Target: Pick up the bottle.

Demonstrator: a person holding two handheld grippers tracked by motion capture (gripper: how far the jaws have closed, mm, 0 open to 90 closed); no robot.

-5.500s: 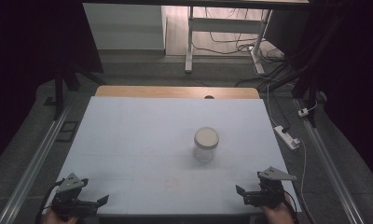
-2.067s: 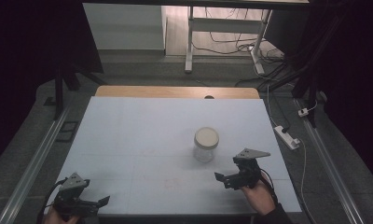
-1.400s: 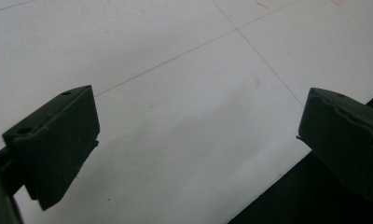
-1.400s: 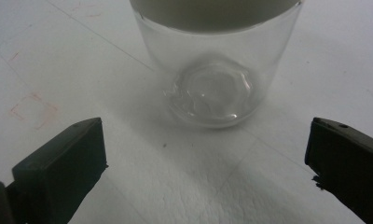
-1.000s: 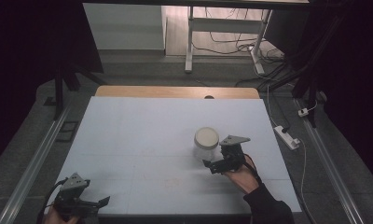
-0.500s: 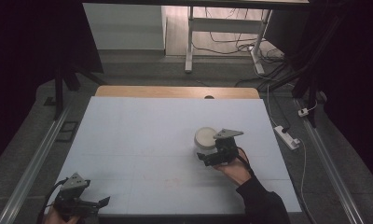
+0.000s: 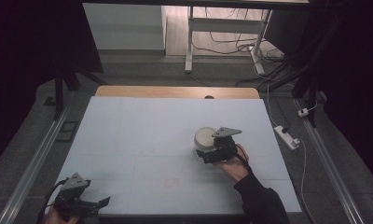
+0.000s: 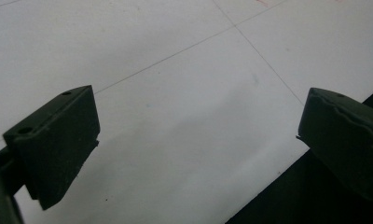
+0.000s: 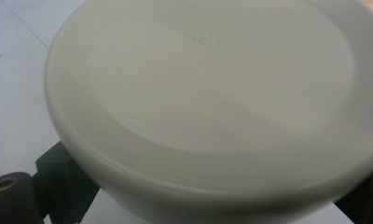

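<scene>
White table (image 7: 138,140) bears a lidded jar (image 7: 204,138) at right gripper (image 7: 208,154).

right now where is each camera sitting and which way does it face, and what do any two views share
High view: fixed above the person's side, looking forward and down on the table; both forearms, left gripper and right gripper show.
Left gripper view: rides the left gripper, looking down at the bare tabletop near its edge; jaws wide apart.
Right gripper view: rides the right gripper, facing the jar's cream lid up close.
Shared: the high and right gripper views both show the jar.
</scene>
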